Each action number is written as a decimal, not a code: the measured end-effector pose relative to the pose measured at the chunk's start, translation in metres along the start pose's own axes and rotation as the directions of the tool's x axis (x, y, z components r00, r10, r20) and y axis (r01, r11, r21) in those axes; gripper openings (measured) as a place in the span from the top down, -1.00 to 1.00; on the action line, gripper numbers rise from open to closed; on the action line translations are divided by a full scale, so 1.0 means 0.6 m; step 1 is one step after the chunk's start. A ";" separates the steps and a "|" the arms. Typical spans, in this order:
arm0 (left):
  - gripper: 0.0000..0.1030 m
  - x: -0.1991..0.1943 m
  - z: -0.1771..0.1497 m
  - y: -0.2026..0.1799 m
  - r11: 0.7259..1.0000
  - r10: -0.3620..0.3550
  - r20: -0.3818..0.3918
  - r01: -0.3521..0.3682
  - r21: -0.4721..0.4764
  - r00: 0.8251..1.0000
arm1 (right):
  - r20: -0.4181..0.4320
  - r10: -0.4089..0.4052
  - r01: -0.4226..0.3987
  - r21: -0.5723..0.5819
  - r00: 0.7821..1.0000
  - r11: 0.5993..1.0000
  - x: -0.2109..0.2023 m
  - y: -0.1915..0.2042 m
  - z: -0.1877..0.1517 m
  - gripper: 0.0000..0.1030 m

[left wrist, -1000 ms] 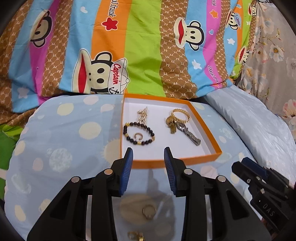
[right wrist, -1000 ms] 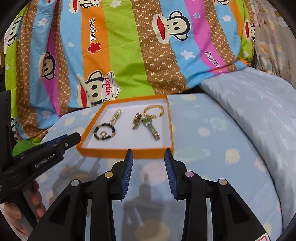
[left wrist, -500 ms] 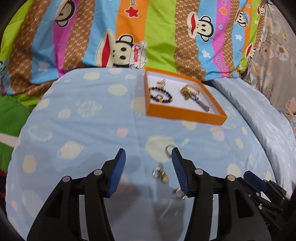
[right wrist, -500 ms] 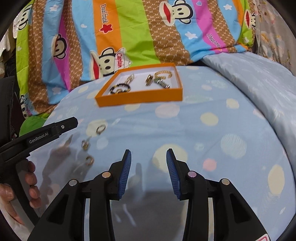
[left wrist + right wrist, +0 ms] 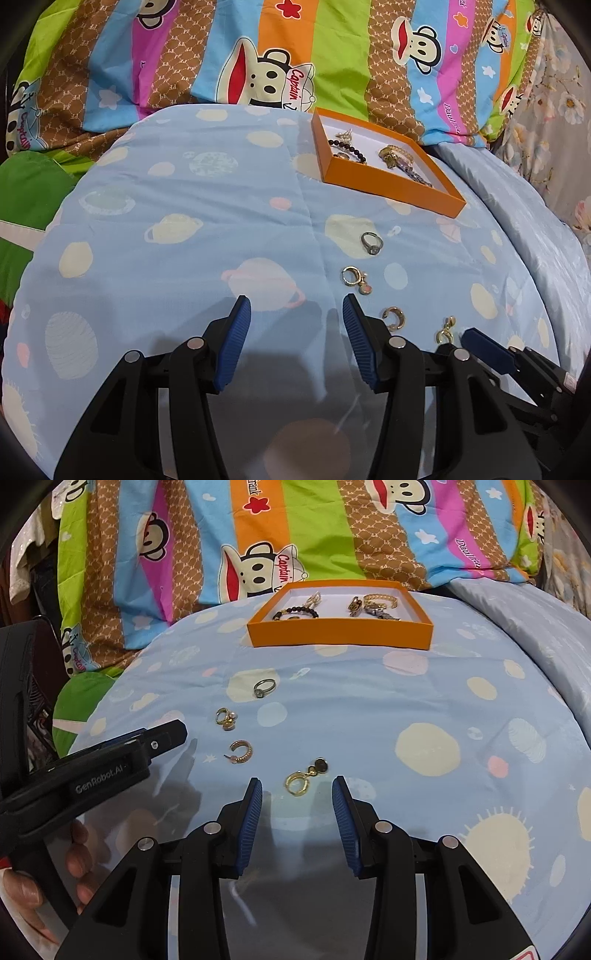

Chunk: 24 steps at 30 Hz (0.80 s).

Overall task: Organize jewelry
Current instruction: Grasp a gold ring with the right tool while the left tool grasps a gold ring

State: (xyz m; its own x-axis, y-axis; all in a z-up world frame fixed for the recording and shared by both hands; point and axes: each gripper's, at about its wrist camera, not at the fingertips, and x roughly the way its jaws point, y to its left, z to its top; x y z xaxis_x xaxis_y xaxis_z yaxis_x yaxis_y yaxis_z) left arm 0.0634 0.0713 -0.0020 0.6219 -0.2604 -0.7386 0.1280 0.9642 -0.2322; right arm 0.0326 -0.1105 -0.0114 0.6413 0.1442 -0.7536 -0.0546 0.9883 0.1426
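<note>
An orange tray (image 5: 388,182) (image 5: 340,633) sits at the far side of the blue bedspread. It holds a dark bead bracelet (image 5: 295,611), a gold chain (image 5: 380,600) and other pieces. On the cloth lie a silver ring (image 5: 372,243) (image 5: 265,688), a gold charm earring (image 5: 355,278) (image 5: 226,718), a gold hoop earring (image 5: 394,317) (image 5: 242,752) and a gold drop earring (image 5: 445,330) (image 5: 304,775). My left gripper (image 5: 296,308) is open and empty, left of the hoop. My right gripper (image 5: 296,788) is open, its jaws either side of the drop earring, just short of it.
A striped cartoon-monkey quilt (image 5: 295,55) is piled behind the tray. A paler blue sheet (image 5: 535,627) slopes away on the right. The other gripper's black body (image 5: 92,768) and the hand holding it sit at the right wrist view's left edge.
Both grippers have pulled back from the tray toward the near side of the bed. The loose ring and earrings have come into view in front of them. Both stay open.
</note>
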 end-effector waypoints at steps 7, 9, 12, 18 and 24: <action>0.03 0.001 -0.003 -0.001 1.000 -0.013 0.000 0.013 -0.003 1.000 | -0.010 -0.035 0.035 -0.008 0.999 0.999 0.012 0.003 0.005 0.38; 0.03 0.001 -0.003 -0.001 1.000 -0.014 0.001 0.014 0.000 1.000 | -0.011 -0.049 0.049 -0.013 0.999 0.999 0.014 0.003 0.007 0.48; 0.03 0.001 -0.004 -0.003 1.000 -0.016 0.001 0.015 0.006 1.000 | -0.010 -0.076 0.076 -0.022 0.997 0.997 0.014 0.001 0.009 0.64; 0.03 0.002 -0.002 -0.009 1.000 -0.014 -0.001 0.014 0.021 1.000 | -0.004 -0.080 0.080 -0.014 0.997 0.997 0.009 -0.012 0.007 0.77; 0.03 0.018 0.012 -0.020 0.999 -0.017 -0.020 0.018 0.026 1.000 | 0.004 -0.066 0.066 0.018 0.998 0.998 0.003 -0.029 0.005 0.76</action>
State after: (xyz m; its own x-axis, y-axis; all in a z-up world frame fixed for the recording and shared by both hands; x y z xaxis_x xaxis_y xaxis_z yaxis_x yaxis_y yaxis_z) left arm 0.0742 0.0569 -0.0027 0.6038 -0.2780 -0.7471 0.1594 0.9604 -0.2286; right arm 0.0368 -0.1278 -0.0135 0.6464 0.0784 -0.7590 0.0017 0.9945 0.1043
